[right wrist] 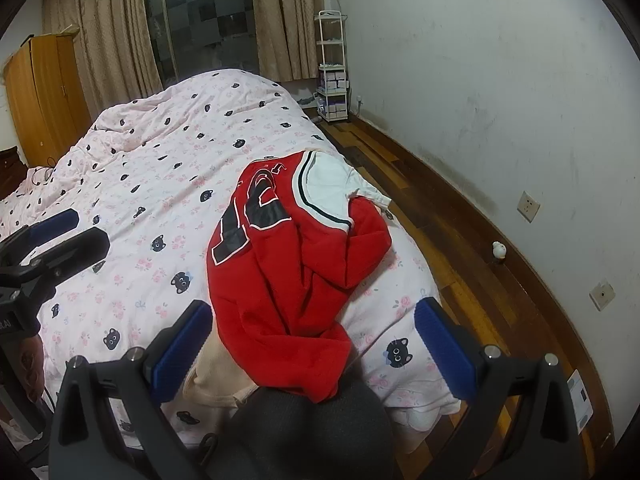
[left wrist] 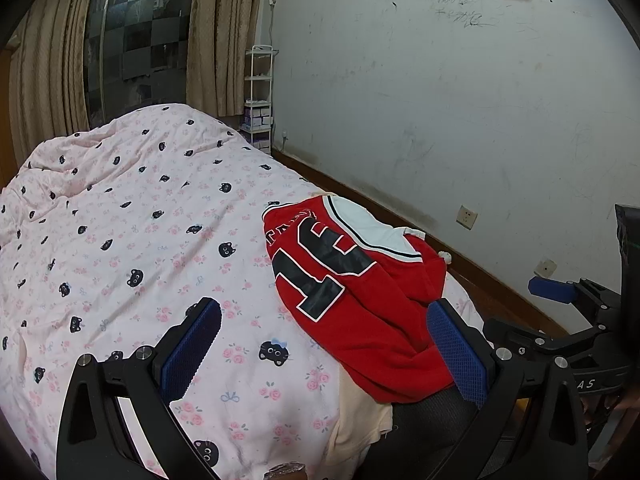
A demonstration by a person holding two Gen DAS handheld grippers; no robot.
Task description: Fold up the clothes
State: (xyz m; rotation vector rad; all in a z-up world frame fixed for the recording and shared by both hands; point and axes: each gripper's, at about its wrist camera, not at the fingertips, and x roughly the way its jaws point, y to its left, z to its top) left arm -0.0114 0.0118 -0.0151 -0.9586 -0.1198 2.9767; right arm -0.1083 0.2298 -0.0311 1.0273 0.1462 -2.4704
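Observation:
A red jersey (left wrist: 360,300) with black numbers and white sleeves lies crumpled near the bed's right edge, over a beige garment (left wrist: 360,416) and next to a dark grey one (right wrist: 304,432). My left gripper (left wrist: 328,344) hovers open above the bed, its right pad close to the jersey's hem. In the right wrist view the same jersey (right wrist: 288,280) spreads between the wide-apart pads of my right gripper (right wrist: 316,340), which is open and holds nothing. The left gripper (right wrist: 60,236) shows at that view's left edge, and the right gripper (left wrist: 560,296) at the left wrist view's right edge.
The bed carries a pink quilt (left wrist: 140,240) with cat faces and flowers. A white wall (left wrist: 460,120) and wooden floor strip (right wrist: 460,248) run along the right. A white shelf rack (right wrist: 332,68) stands by the curtains (right wrist: 116,28); a wooden wardrobe (right wrist: 44,96) is far left.

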